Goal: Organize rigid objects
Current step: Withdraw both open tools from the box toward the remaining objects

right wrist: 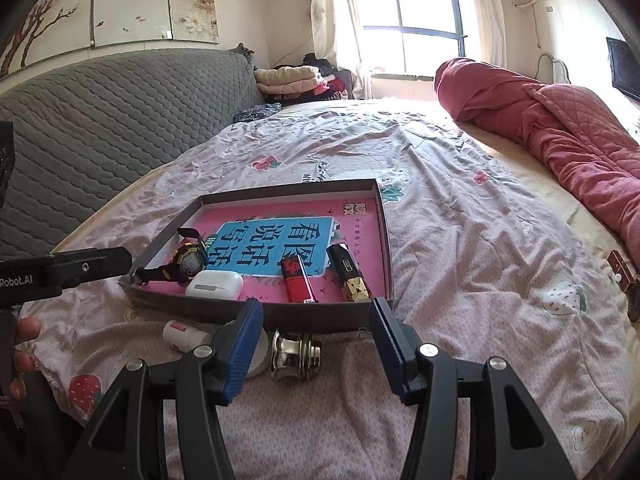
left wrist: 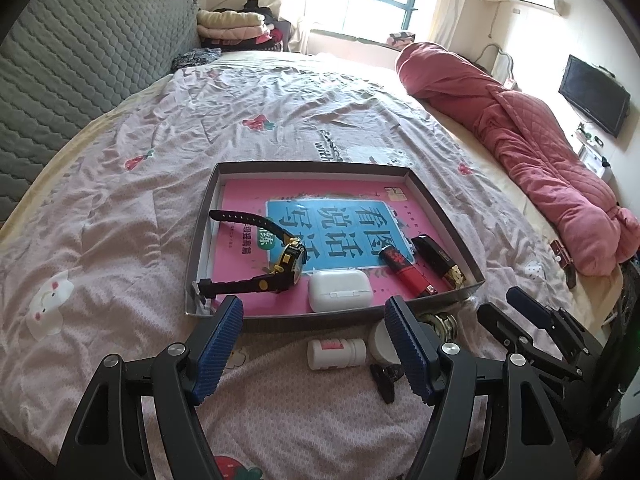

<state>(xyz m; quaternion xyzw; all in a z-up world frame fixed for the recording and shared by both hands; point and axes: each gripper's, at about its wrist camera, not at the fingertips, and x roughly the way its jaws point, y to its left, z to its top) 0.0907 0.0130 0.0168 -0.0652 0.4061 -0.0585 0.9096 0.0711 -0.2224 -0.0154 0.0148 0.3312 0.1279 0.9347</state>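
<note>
Four small things lay in the box on the bed: a watch, a white case, a red lighter and a black lighter. Both the left gripper and right gripper were spread wide, holding nothing.

We see a wide bed covered by a pale pink strawberry-print quilt. On it lie a shallow grey cardboard tray, a small white pill bottle, a shiny metal knob, a black clip and a rolled red quilted duvet.
</note>
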